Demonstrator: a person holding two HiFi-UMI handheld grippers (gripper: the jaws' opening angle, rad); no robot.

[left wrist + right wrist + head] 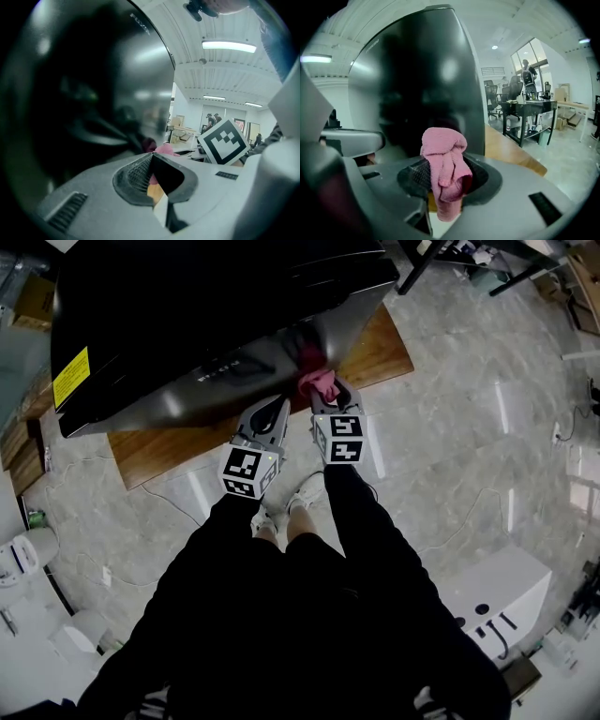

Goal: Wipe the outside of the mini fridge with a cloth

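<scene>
Mini fridge [187,315] stands on a wooden platform [380,352]. In the head view, the pink cloth [319,382] sits at its lower front corner, so wiping appears to be at an early stage, with most of the outside left.

Left gripper view: left gripper [152,161] is clenched, nothing between its jaws, close to the fridge face.

Right gripper view: right gripper [440,183] grasps the bunched cloth. Contact with the fridge cannot be confirmed.
</scene>
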